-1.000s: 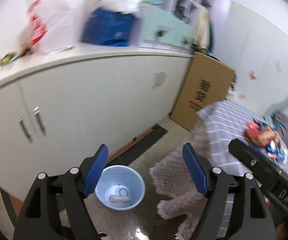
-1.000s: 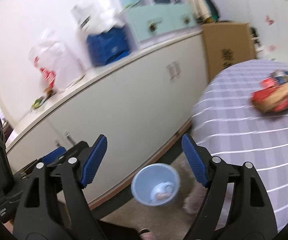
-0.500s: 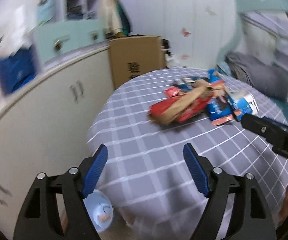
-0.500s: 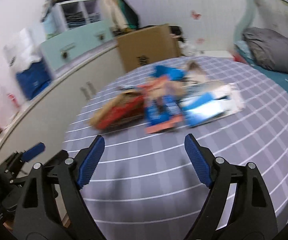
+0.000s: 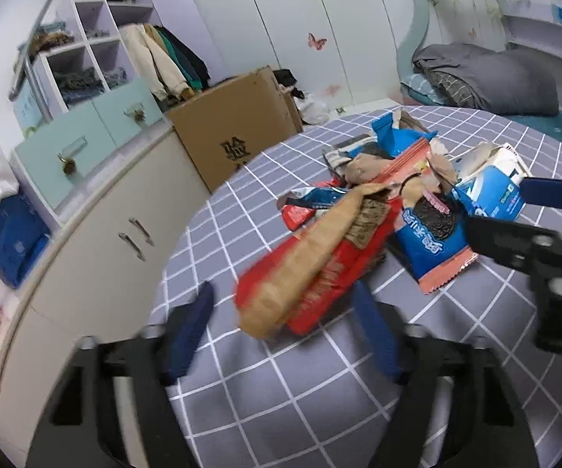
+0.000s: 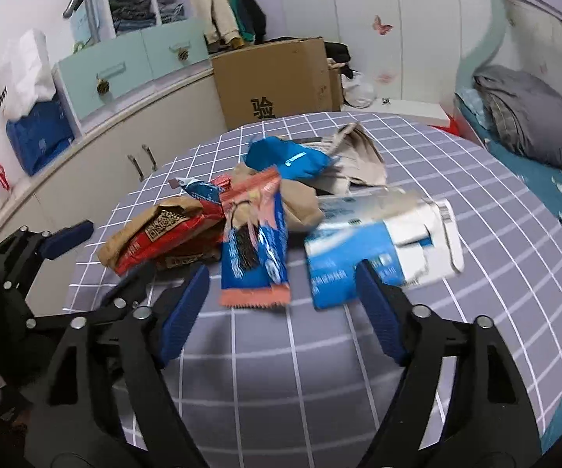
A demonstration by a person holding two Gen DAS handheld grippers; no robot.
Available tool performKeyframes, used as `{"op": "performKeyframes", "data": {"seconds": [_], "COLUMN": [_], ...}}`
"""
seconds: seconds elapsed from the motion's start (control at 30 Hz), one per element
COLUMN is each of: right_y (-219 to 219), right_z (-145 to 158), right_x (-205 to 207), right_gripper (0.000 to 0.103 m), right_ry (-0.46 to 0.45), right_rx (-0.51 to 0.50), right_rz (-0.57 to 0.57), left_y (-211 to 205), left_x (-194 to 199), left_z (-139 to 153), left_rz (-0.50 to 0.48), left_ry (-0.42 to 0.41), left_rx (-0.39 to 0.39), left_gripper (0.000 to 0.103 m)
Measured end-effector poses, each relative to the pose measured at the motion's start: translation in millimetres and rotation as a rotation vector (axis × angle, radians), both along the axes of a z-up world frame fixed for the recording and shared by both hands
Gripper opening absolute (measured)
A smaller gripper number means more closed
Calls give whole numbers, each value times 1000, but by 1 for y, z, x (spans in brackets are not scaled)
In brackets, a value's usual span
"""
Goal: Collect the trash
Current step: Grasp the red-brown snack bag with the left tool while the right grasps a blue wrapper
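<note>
Grey checked tablecloth carries the trash pile, its lower wrappers hidden. Both my left gripper and right gripper have just been narrowing, empty, now near the pile after the earlier cabinet view.

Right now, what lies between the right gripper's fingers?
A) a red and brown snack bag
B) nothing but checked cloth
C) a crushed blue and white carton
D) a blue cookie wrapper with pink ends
D: in the right wrist view the blue cookie wrapper with pink ends lies flat on the grey checked tablecloth just ahead of the open right gripper, between its fingers and untouched.
</note>
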State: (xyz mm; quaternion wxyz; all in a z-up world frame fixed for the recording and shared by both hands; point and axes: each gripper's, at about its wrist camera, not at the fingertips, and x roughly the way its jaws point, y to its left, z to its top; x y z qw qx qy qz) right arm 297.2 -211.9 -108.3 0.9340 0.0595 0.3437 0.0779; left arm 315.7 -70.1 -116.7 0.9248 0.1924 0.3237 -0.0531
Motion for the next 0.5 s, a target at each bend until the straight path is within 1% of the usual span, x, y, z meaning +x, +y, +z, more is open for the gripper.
{"op": "performKeyframes", "data": {"seconds": [0.03,0.07,0.1,0.13,0.17,0.2,0.23,0.27,0.33,0.4,0.5], "right_y": [2,3,4,6,7,8,9,11,12,15,19], "right_z": [-2,-3,-4,-6,-7,-10,-12,-14,-13,-8,-4], "right_x": [5,9,13,16,18,20,20,17,10,1,-7], "right_gripper": [63,52,46,33,29,26,13,10,6,5,4], "right_ry": [13,25,35,47,59,74,81,80,68,52,39], "right_rx": [-10,-17,-16,-15,-15,-12,-12,-27,-28,-28,-37], "right_rz": [-1,-4,0,9,15,22,26,26,28,37,50], "left_y": [3,4,7,9,11,16,20,25,34,46,60], "left_x": [4,4,5,3,-1,-3,-6,-9,-17,-24,-34], "left_z": [0,0,0,0,1,4,5,7,11,16,20], "left_rz": [-2,1,0,2,5,7,11,16,26,36,57], "left_ry": [33,45,53,47,35,30,29,23,10,8,-1], "left_rx": [-33,-49,-60,-67,-80,-106,-124,-142,-173,-227,-274], "left_gripper": [46,34,32,31,29,23,21,19,17,15,13]}}
